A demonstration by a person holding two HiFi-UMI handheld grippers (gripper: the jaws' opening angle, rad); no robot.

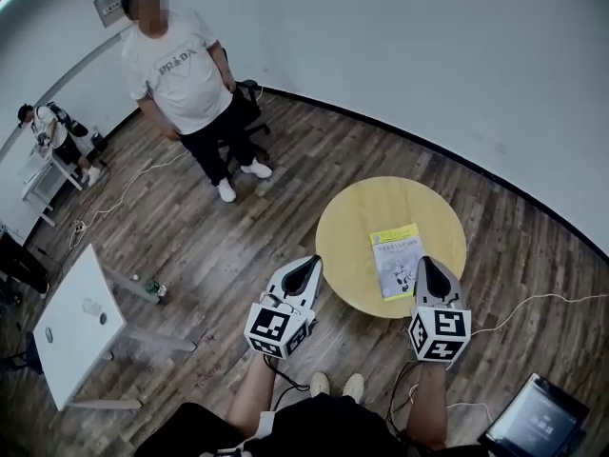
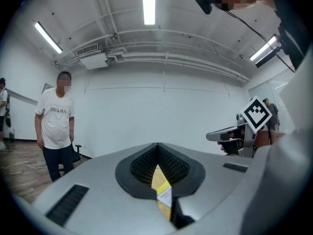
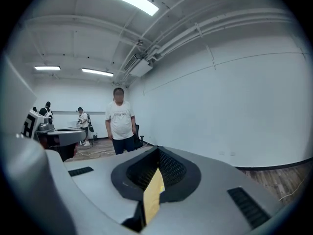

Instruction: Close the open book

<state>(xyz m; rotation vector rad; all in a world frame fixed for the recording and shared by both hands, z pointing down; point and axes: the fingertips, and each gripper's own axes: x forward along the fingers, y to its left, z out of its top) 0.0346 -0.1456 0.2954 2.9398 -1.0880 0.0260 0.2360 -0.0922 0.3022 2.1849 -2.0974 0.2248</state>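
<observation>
A book (image 1: 397,260) with a yellow-green and white cover lies flat and closed on the round yellow table (image 1: 352,227), near its front edge. My left gripper (image 1: 311,261) hangs in the air over the floor just left of the table, jaws together and empty. Raised over the table's front edge, my right gripper (image 1: 424,263) is just right of the book and also shut on nothing. In the left gripper view the jaws (image 2: 157,147) meet at the tip, with a slice of table and book (image 2: 164,196) showing below. The right gripper view shows its jaws (image 3: 157,151) shut, pointing at the room.
A person in a white T-shirt (image 1: 179,65) stands beyond the table beside a black office chair (image 1: 249,103). A white table (image 1: 74,324) is at the left, with a bottle (image 1: 152,288) and cables on the wooden floor. A screen (image 1: 536,417) lies at the lower right.
</observation>
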